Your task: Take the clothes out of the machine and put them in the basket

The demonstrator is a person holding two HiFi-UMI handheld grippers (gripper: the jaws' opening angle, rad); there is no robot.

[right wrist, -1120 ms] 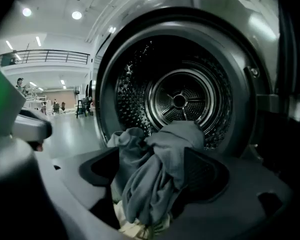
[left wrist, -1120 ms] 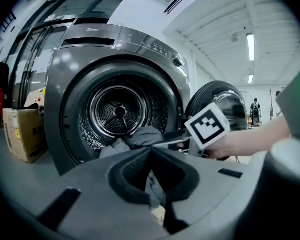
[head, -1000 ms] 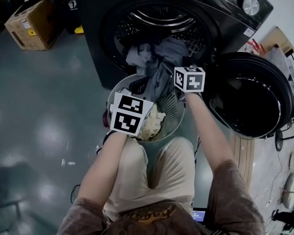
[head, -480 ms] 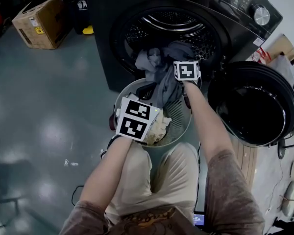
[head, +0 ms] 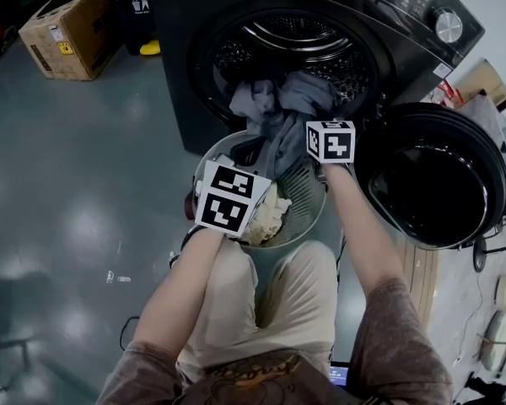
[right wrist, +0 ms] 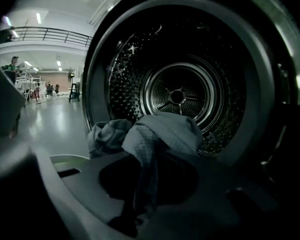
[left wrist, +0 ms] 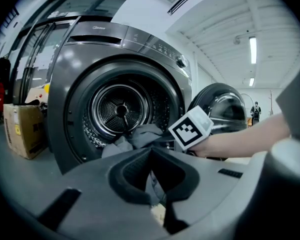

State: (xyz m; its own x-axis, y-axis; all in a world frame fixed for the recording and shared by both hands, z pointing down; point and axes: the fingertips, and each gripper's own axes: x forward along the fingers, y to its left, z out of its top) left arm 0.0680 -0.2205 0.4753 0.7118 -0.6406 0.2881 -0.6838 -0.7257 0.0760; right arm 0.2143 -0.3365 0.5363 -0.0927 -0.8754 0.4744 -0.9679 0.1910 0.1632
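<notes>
Grey clothes [head: 278, 108] spill out of the dark machine's drum [head: 291, 53] and hang down into the round grey basket [head: 308, 194], which also holds a cream cloth [head: 268, 213]. My right gripper [head: 314, 123] is at the drum's mouth. Its jaws have just been closing and are shut on a hanging fold of the grey garment [right wrist: 155, 139], which runs down between them [right wrist: 140, 204]. My left gripper [head: 251, 152] stays over the basket's left side. Its pads [left wrist: 157, 184] are nearly together, with nothing clamped between them that I can see.
The machine's round door [head: 434, 175] stands open to the right. A cardboard box [head: 63, 24] sits on the floor at the far left. The person's knees [head: 274, 285] are right behind the basket.
The right gripper reached forward to the clothes at the drum's mouth, then drew back a little towards the basket. The left gripper has stayed where it was.
</notes>
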